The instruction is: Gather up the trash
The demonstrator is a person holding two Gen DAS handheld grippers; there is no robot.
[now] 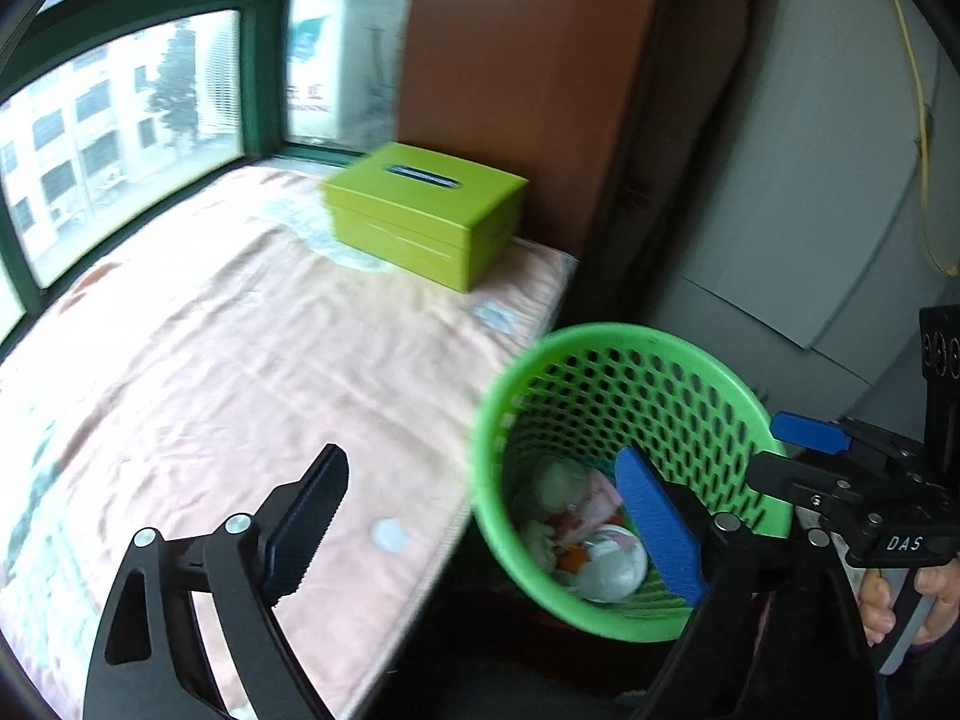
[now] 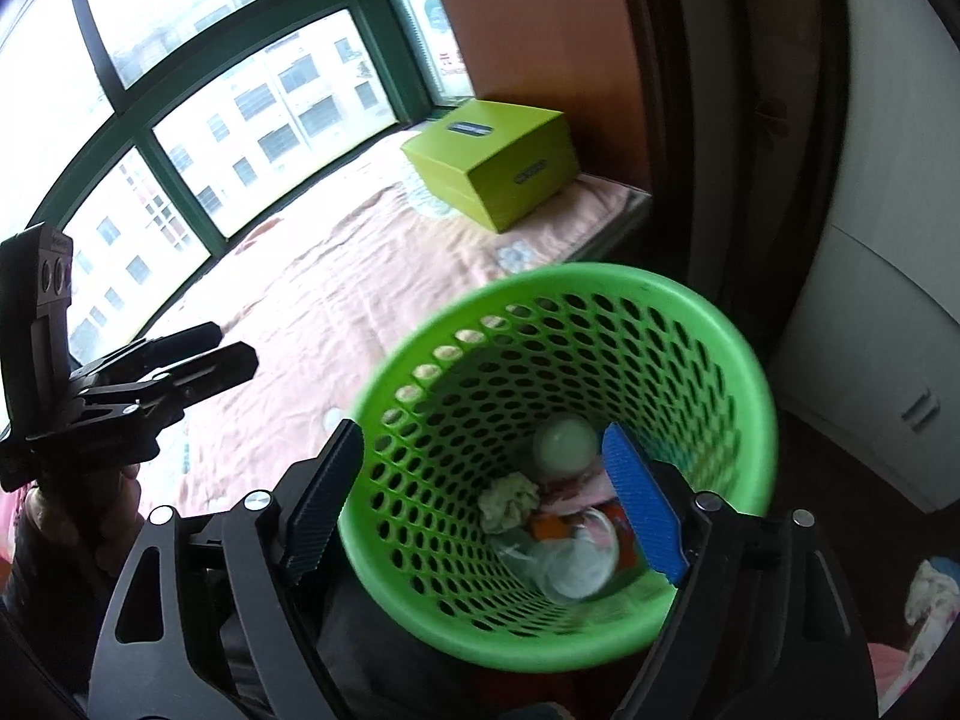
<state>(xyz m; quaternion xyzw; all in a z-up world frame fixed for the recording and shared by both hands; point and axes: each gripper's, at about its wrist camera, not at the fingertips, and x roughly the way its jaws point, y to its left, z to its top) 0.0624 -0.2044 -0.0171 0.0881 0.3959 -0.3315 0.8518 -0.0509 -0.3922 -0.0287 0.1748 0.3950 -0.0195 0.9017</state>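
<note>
- Below my right gripper (image 2: 486, 498), jaws wide and empty, sits the green mesh wastebasket (image 2: 708, 324) holding trash.
- Beside it, my left gripper (image 1: 486, 528) gapes empty over the pink-covered ledge's edge (image 1: 468, 480).

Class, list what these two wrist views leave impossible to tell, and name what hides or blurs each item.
- Trash in the green basket: right wrist view, motion blur and the blue finger pad cover part of the pile.
- Basket's base and the floor beneath: both views, hidden by the basket's wall.
- Small label on the tissue box: too small to read.
- Right gripper: left wrist view, handle cut off by the edge.
</note>
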